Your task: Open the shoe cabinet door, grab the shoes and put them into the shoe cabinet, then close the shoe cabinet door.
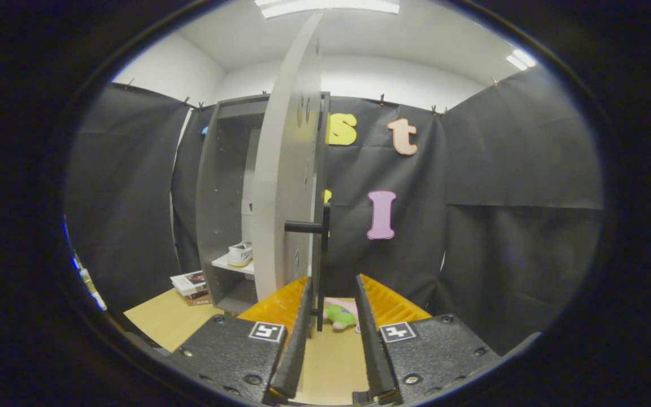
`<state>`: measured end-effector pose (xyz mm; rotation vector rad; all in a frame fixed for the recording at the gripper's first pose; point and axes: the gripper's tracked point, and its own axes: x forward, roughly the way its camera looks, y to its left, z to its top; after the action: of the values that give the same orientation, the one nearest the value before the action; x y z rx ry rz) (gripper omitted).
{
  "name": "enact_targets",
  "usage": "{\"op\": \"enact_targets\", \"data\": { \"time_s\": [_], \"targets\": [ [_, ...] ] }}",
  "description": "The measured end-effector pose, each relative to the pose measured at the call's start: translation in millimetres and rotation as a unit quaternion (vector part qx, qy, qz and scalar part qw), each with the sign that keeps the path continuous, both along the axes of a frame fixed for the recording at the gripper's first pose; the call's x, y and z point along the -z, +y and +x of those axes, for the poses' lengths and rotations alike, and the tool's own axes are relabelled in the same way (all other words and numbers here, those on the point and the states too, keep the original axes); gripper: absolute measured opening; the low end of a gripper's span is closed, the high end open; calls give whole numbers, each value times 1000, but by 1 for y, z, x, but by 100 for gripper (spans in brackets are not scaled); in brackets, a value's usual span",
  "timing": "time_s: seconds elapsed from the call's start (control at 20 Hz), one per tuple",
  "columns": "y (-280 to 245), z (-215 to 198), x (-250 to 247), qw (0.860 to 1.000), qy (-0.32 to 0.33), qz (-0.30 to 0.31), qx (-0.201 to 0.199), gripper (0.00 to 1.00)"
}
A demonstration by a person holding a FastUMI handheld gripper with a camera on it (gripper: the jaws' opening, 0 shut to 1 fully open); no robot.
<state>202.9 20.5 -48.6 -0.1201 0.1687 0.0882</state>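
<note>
The grey shoe cabinet [219, 192] stands on the wooden table with its door [280, 186] swung wide open and seen almost edge-on. A white shoe [240, 254] rests on the cabinet's inner shelf [229, 264]. The door's black bar handle [325, 254] runs vertically, and its lower end hangs between my fingers, close to the left one. My gripper [333, 282] is open, with a gap between the handle and the right finger.
A stack of books [191, 284] lies on the wooden table [156, 319] left of the cabinet. A green and pink plush toy [341, 314] lies on the table just beyond my fingers. Black cloth walls close in behind and to the right.
</note>
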Motion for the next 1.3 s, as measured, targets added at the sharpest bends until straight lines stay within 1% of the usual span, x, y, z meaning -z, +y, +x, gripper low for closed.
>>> {"op": "enact_targets", "data": {
  "time_s": [0.05,0.1,0.2,0.25,0.3,0.4,0.45,0.55,0.65,0.75,0.85,0.9,1.0,1.15,1.2,1.3],
  "targets": [
    [0,-4,-1,1000,-6,4,5,59],
    [1,-9,-2,1000,-17,7,6,66],
    [4,-18,-2,999,-43,9,5,84],
    [7,-21,-2,998,-54,18,5,93],
    [12,-25,1,998,-57,28,6,100],
    [20,-33,15,998,-42,47,9,100],
    [28,-42,20,998,-35,52,3,100],
    [44,-55,33,998,-30,43,-21,100],
    [55,-65,43,998,-33,46,-27,100],
    [76,-78,55,997,-33,55,-51,100],
    [101,-85,76,996,-27,45,-71,100],
    [111,-84,86,996,-19,33,-85,100],
    [122,-78,106,996,-11,19,-92,100],
    [144,-68,135,994,16,34,-107,100],
    [150,-63,146,993,25,39,-107,100],
    [153,-46,176,994,42,44,-96,100]
  ]
}}
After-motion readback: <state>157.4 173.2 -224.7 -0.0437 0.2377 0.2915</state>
